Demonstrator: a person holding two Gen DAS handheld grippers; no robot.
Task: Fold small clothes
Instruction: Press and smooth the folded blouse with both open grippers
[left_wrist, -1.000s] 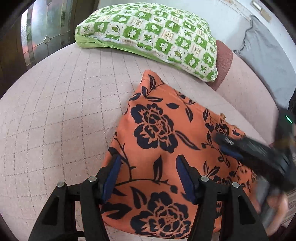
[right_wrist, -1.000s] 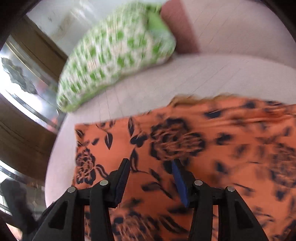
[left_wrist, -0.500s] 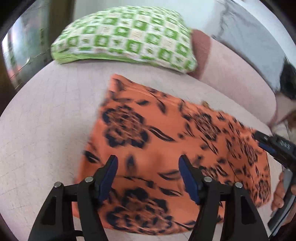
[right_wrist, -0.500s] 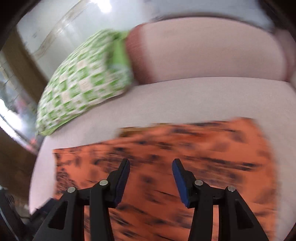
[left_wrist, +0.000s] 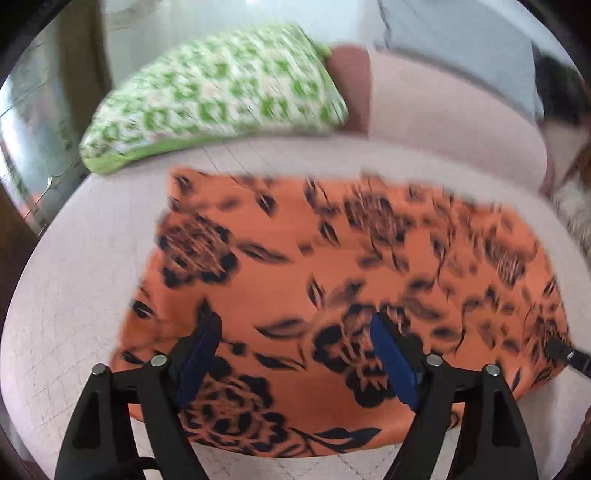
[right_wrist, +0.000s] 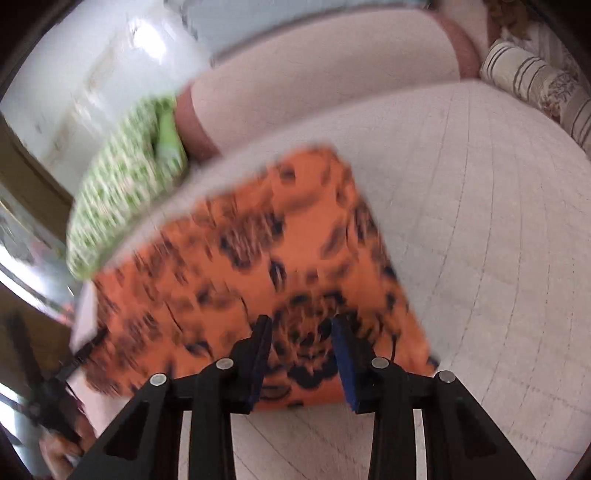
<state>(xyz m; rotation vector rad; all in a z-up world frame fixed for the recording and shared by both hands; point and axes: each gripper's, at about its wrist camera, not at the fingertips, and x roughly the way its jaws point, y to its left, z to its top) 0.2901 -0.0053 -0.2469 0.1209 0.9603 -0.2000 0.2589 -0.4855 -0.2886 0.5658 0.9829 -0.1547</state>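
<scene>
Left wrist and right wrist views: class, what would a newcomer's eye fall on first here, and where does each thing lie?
The orange garment with dark flowers stands out first, spread flat in the middle of the pale quilted surface. Behind it, a green-and-white checked pillow leans at the back left. Both grippers hang over the garment's near edge with open jaws: the left gripper wide, the right gripper narrower.

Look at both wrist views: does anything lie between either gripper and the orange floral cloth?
Nothing visible does. The orange floral cloth lies flat on the bed cover, bare on top, directly under the left gripper and right gripper. The green pillow sits beyond it.
</scene>
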